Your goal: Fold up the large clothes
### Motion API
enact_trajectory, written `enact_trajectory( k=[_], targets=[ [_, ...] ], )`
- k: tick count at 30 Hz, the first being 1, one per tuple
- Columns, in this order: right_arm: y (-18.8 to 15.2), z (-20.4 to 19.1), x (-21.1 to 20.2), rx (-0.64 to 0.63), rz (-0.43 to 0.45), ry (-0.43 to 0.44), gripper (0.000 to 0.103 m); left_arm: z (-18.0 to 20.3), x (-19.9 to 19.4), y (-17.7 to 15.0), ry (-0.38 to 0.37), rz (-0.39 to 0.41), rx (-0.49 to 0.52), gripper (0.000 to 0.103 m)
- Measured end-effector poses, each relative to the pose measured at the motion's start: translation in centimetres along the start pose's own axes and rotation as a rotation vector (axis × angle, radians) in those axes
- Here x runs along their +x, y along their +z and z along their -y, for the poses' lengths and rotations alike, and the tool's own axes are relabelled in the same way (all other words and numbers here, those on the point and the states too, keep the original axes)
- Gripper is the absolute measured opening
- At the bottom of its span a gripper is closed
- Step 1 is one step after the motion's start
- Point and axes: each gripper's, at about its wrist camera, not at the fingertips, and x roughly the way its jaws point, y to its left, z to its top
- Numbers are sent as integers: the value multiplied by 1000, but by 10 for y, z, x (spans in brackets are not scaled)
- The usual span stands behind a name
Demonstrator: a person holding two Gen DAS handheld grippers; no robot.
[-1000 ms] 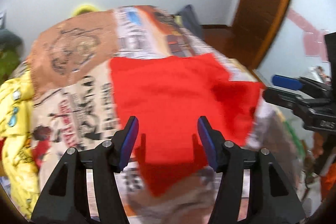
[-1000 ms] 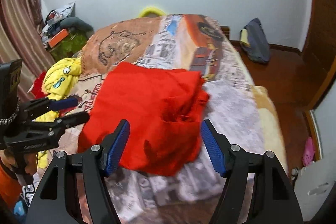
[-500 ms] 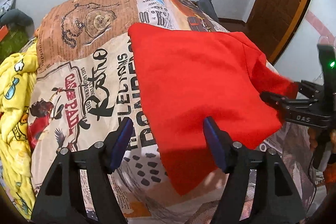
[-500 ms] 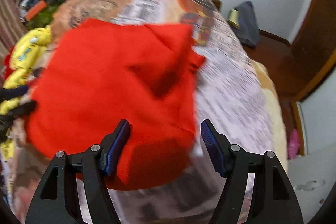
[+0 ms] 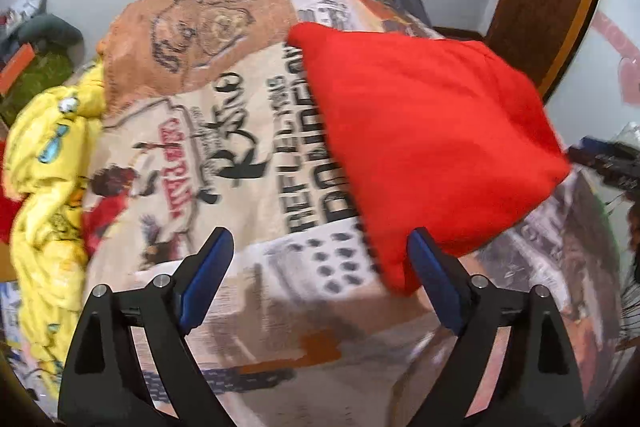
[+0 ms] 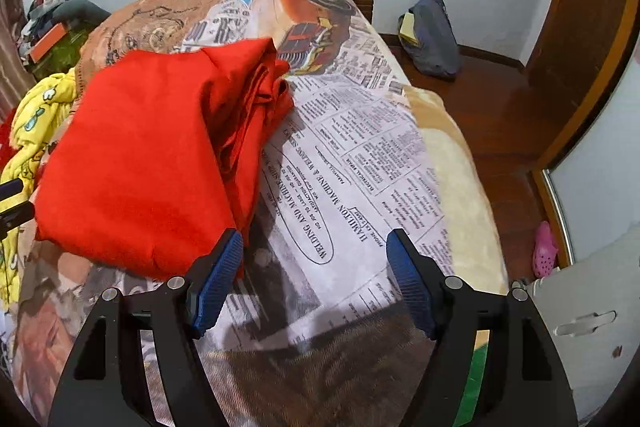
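A red garment [image 5: 424, 139] lies folded on the printed bedspread [image 5: 224, 155], right of centre in the left wrist view. In the right wrist view the red garment [image 6: 152, 163] lies at left, its layered edges bunched on its right side. My left gripper [image 5: 320, 259] is open and empty, with the garment's near corner by its right finger. My right gripper [image 6: 316, 259] is open and empty over bare bedspread [image 6: 360, 187], its left finger beside the garment's near edge. The right gripper's tip shows at the right edge of the left wrist view [image 5: 608, 159].
A yellow printed cloth [image 5: 44, 187] is heaped along the bed's left side. Clutter sits at the far left by the wall [image 6: 52, 35]. A dark bag [image 6: 432, 35] lies on the wooden floor right of the bed. A wooden door [image 5: 540, 7] stands at right.
Both grippers have drawn back from the red garment and shifted sideways; it was between each pair of fingers and now lies off to one side. The garment rests flat on the bed.
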Motion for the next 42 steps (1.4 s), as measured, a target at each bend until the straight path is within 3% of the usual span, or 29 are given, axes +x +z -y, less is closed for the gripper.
enact_trajectory(
  k=[4, 12, 16, 22, 27, 34, 39, 42],
  targets=[
    [11, -6, -16, -9, 52, 30, 71, -10, -12, 8, 43, 35, -1, 89],
    [41, -26, -26, -25, 134, 112, 75, -18, -24, 53, 11, 129, -46, 89],
    [54, -33, -5, -1, 114, 186, 80, -17, -1, 68, -90, 89, -87, 90],
    [59, -28, 50, 81, -25, 275, 80, -25, 54, 74, -230, -31, -212, 90],
    [60, -22, 93, 106, -132, 310, 80, -35, 97, 76, -389, -122, -349, 90],
    [69, -14, 114, 155, -179, 465, 80, -37, 135, 84, -547, -187, -448, 90],
    [76, -15, 124, 188, -197, 545, 83, -30, 138, 91, -561, -180, -444, 90],
    [78, -17, 125, 211, -211, 566, 81, -25, 142, 93, -600, -198, -436, 77]
  ],
)
